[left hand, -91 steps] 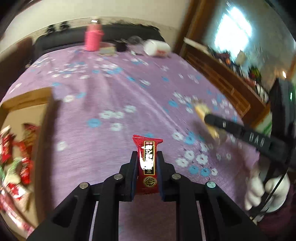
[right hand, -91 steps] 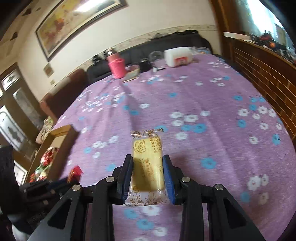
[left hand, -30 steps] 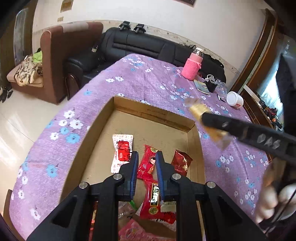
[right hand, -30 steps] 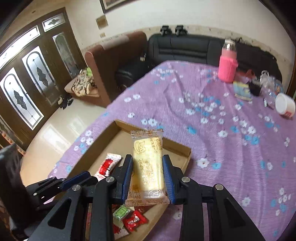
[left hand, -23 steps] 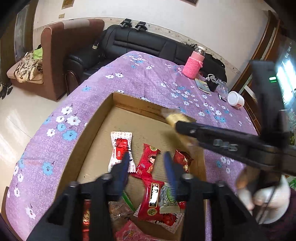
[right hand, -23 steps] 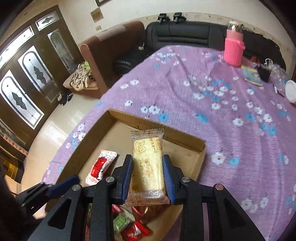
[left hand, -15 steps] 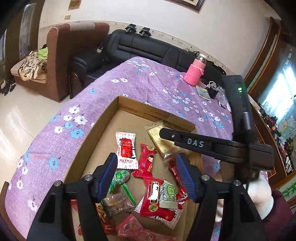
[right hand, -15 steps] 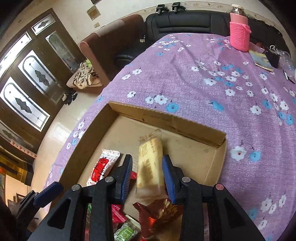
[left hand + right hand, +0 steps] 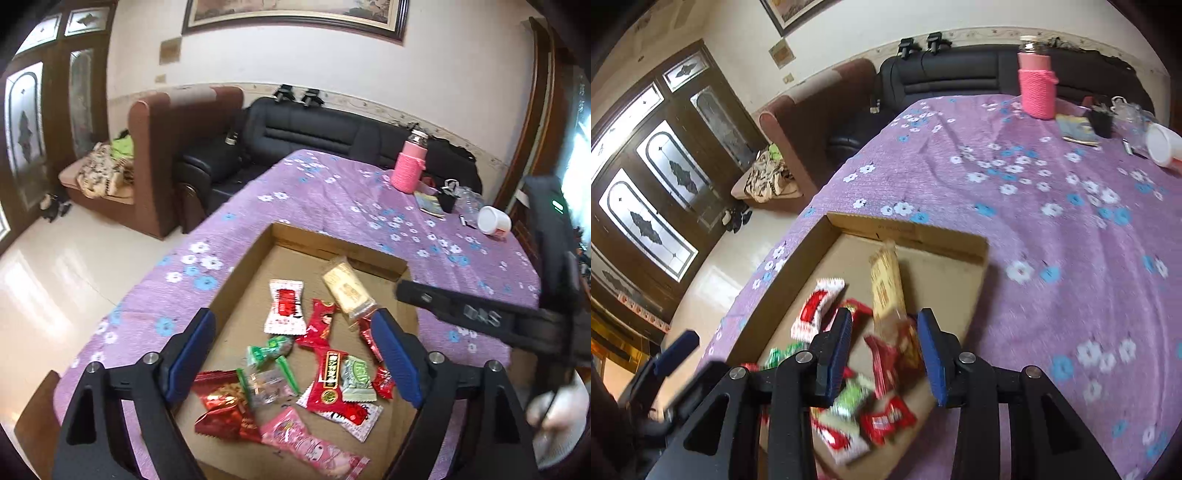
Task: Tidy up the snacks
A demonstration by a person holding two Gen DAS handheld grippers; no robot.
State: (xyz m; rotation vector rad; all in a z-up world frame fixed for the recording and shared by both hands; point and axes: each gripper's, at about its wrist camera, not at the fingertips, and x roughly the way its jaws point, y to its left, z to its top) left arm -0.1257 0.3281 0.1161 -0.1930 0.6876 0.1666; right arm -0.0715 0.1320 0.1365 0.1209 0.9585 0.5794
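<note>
Just ahead of the right gripper (image 9: 882, 350), the yellow biscuit pack (image 9: 886, 284) lay in the cardboard box (image 9: 908, 230) on the bench (image 9: 1052, 240). Its jaws were opening, no longer pressing the pack. The left gripper (image 9: 293, 356) was opening wide over the other snacks, holding nothing. The pack looked light, crinkly and slippery; its long sides seemed best to pinch.

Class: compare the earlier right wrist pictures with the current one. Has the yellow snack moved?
Yes. The yellow snack has left the right tongs, whose jaws are opening, and now lies in the cardboard box near its far wall.
</note>
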